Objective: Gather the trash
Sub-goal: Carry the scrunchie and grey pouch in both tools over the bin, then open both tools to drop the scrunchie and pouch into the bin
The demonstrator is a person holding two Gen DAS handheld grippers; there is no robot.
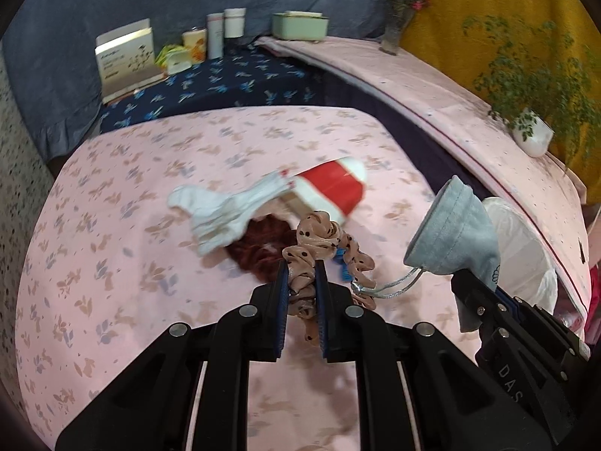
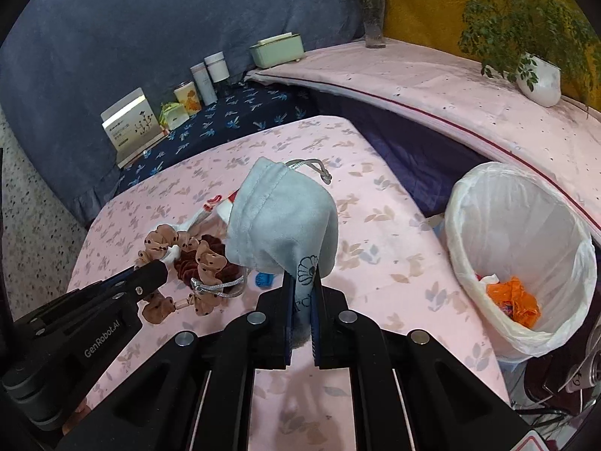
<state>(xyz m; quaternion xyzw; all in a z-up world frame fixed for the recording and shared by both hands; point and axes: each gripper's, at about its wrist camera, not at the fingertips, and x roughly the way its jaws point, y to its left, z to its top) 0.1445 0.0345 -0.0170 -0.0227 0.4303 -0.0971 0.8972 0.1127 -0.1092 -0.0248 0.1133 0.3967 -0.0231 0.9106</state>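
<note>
I have something in each hand. My left gripper [image 1: 302,263] is pinched tight on a tan polka-dot scrunchie [image 1: 323,240], whose loop hangs off to the right of the jaws and droops toward the tabletop, and my right gripper [image 2: 301,274] is clamped on the lower hem of a grey drawstring pouch [image 2: 281,221], which stands up above the jaws with its silver cord [image 2: 221,287] dangling to the left, near or across the scrunchie; I cannot tell whether the two are tangled. What the next move turns on is the trash bin [image 2: 484,203]: its white-lined mouth opens just past the right edge of the pink floral tablecloth [image 1: 112,225], well to the right of both grippers, with orange wrappers [image 2: 512,298] already at the bottom. The right hand is clearly the nearer one, so I judge the pouch should go first, and the left would have to cross behind or over it. The path rightward over the cloth looks open; the table edge and the raised pink ledge [image 1: 432,86] behind the bin are the limits to mind. Still on the table, ahead of the left jaws, lie a white sock [image 1: 221,218], a red and white wrapper [image 1: 334,184], a dark red scrunchie [image 1: 263,248] and a small blue clip [image 2: 264,279].
</note>
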